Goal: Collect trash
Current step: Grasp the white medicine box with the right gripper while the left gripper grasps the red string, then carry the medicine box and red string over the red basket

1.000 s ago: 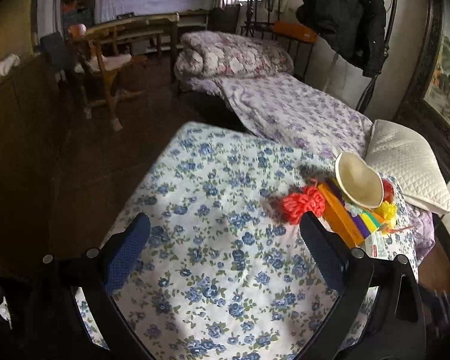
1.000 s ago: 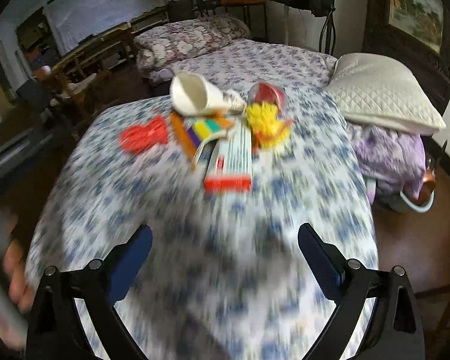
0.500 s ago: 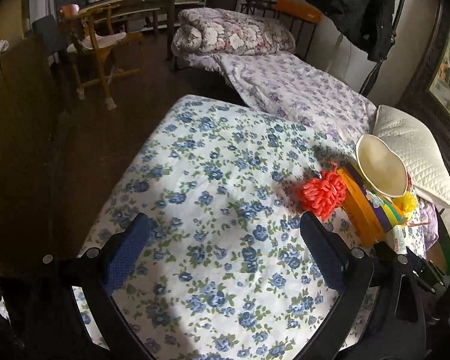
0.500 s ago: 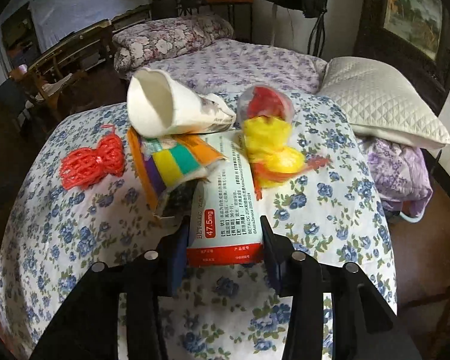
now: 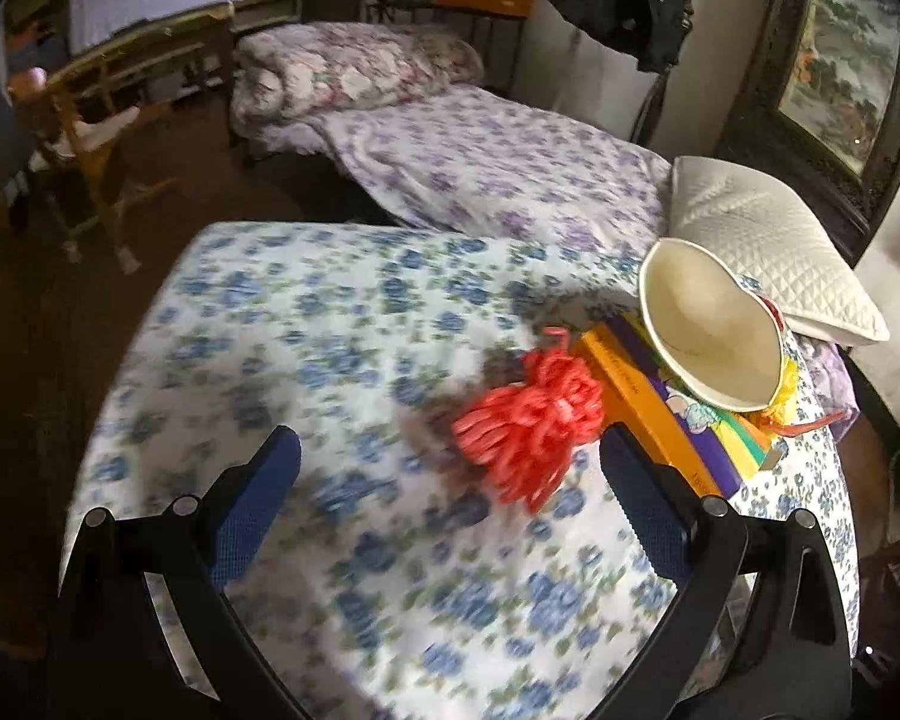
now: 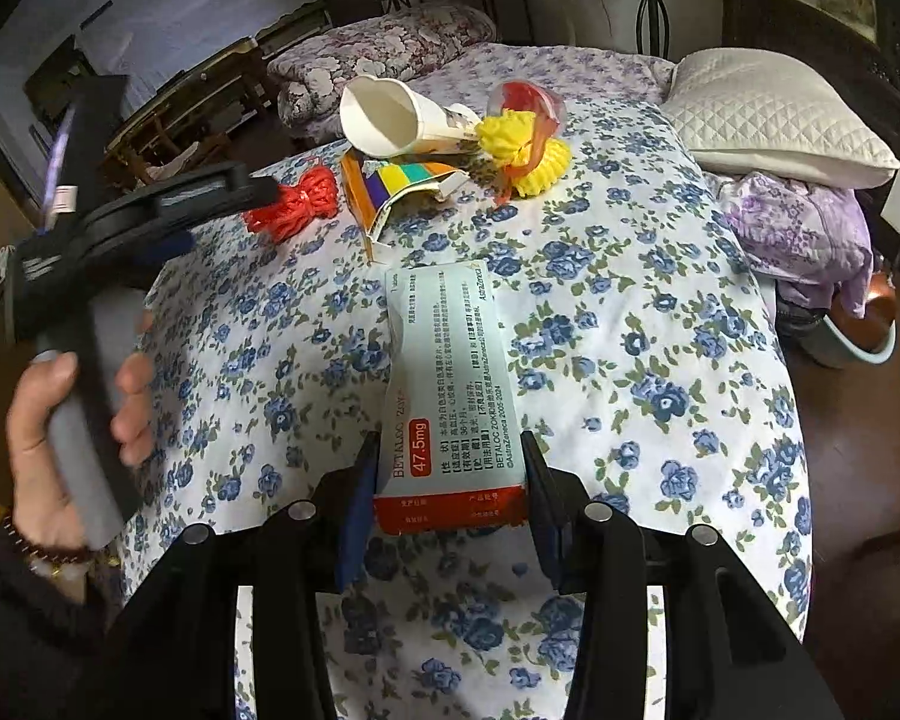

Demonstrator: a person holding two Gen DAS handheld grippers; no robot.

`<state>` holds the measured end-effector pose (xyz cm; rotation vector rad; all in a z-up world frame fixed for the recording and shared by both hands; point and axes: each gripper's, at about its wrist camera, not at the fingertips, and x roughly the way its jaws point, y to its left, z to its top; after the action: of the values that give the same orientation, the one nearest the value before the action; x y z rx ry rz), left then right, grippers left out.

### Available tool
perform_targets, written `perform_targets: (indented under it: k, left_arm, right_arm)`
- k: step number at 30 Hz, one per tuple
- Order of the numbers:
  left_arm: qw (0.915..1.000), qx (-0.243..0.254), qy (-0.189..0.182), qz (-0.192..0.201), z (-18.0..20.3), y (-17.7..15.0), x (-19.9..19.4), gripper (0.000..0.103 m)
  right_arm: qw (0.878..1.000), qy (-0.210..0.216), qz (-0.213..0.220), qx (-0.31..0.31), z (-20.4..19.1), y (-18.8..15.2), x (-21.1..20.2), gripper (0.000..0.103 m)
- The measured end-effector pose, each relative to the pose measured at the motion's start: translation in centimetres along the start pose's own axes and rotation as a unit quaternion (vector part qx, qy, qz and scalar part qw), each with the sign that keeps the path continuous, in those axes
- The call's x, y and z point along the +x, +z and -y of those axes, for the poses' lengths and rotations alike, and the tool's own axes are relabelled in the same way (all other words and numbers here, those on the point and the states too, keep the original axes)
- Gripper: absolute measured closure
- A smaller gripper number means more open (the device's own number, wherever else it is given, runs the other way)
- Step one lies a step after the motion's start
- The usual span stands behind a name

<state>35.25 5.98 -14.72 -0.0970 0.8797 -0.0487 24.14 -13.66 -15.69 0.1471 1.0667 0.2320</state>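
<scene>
Trash lies on a blue-flowered bedspread (image 6: 630, 324). My right gripper (image 6: 450, 480) is shut on a white and red medicine box (image 6: 450, 384) and holds it above the spread, pulled back from the pile. Beyond it lie a crushed paper cup (image 6: 402, 120), a torn colourful carton (image 6: 402, 186), a red net (image 6: 297, 204) and a yellow net with a red lid (image 6: 522, 144). My left gripper (image 5: 450, 480) is open and empty, close over the red net (image 5: 534, 420), beside the carton (image 5: 660, 408) and cup (image 5: 708, 336). The left gripper also shows in the right wrist view (image 6: 150, 210).
A white quilted pillow (image 6: 774, 114) and purple cloth (image 6: 798, 234) lie at the bed's right side. A second bed with a rolled quilt (image 5: 354, 72) stands behind. Wooden chairs (image 5: 90, 120) and dark floor are at the left. A basin (image 6: 858, 330) sits on the floor at right.
My right gripper closed on the medicine box and drew it back from the pile. My left gripper moved right and closer to the red net.
</scene>
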Motion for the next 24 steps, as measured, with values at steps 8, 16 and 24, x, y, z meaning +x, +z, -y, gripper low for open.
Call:
perform_targets:
  k: [8,16,24]
  left_arm:
    - [0.9999,-0.009,-0.013,-0.002,-0.1,0.3,2.2,0.025]
    - [0.9985,0.024,-0.05,0.007,1.6,-0.1,1.3,0.073]
    - [0.9976,-0.018,-0.066,0.011,-0.6,-2.7,-6.1,0.074]
  right_arm:
    - [1.0,0.001,-0.005,0.0,0.4,0.1,0.0,0.058]
    - [1.0,-0.003,-0.006,0.007,0.5,-0.1,-0.3,0.058]
    - [1.0,-0.006,-0.004,0.005,0.2,-1.3,-0.8,0.042]
